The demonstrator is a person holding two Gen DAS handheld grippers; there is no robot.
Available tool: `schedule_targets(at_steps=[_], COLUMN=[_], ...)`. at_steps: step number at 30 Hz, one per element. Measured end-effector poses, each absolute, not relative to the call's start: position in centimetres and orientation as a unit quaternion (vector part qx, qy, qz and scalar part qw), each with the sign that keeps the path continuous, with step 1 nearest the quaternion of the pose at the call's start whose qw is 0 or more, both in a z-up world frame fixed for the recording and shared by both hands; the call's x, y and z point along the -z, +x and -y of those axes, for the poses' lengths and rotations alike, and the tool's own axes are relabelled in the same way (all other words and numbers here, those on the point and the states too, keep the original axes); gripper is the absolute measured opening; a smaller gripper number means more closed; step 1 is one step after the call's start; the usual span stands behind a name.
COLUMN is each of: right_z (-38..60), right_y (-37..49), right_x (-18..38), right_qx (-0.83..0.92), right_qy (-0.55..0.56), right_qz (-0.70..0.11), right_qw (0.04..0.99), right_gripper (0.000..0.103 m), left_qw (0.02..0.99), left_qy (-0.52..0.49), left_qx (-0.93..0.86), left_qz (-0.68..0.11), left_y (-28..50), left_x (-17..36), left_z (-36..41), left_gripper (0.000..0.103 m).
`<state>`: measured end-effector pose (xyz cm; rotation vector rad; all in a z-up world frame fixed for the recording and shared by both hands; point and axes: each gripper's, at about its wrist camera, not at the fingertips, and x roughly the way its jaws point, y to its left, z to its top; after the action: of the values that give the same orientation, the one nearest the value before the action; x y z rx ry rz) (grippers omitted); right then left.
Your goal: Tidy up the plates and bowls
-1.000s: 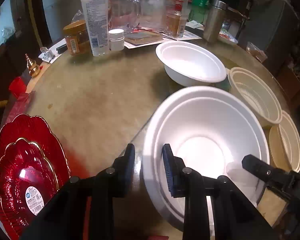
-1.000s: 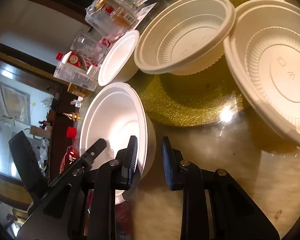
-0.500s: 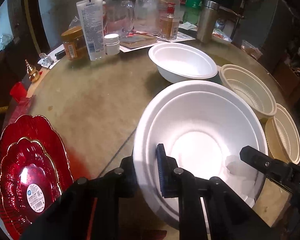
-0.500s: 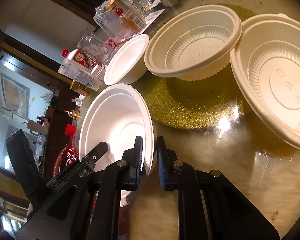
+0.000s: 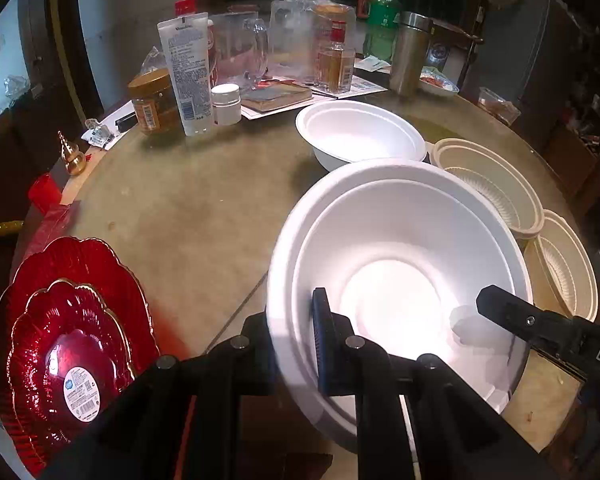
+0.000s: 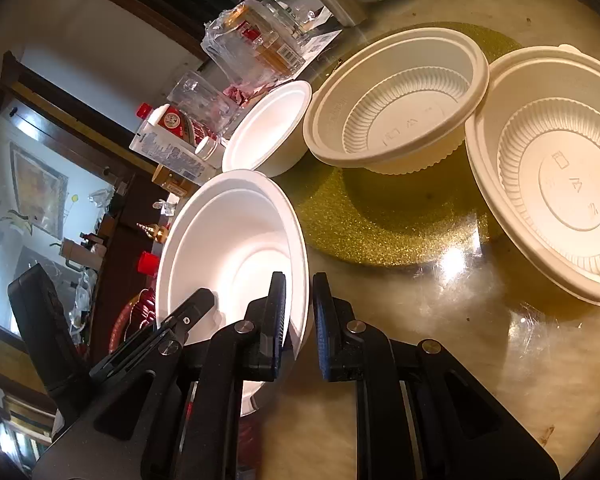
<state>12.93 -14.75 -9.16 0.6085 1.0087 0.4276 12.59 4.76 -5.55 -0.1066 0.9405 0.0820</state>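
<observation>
In the left wrist view, red plates (image 5: pixel 66 344) lie stacked at lower left on the surface (image 5: pixel 188 208), while at lower centre the left tongs (image 5: pixel 296 344) and, entering from the right, the right tongs (image 6: pixel 298 316) both pinch the rim of the nested white bowls (image 5: pixel 400 276).

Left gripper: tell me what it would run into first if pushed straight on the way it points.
The left gripper is already clamped on the near rim of the nested white bowls, so it would drive into their inner wall first, probably; depth is unclear.
</observation>
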Motion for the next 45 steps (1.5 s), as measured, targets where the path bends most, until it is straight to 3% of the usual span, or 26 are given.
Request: schedule_targets(at_steps=[30,45], right_z=[12.3,5.4], right_y=[11.2,9.8], right_x=[6.6,2.1], right_qx=[-0.229,-0.294], right_qy=[0.240,0.167], right_qz=[-0.442,-0.417], right_qw=[0.833,0.843], right_gripper=[0.012,0.012], left_qw=[0.913,0.926], left_qy=[-0.061,-0.106], left_qx=[-0.045,-0.103], left_qz=[-0.400,-0.347], left_y=[8.3,4.1], left_x=[3.0,0.3], left_z=[-6.5,-12.6], left_gripper=[0.013,0.013])
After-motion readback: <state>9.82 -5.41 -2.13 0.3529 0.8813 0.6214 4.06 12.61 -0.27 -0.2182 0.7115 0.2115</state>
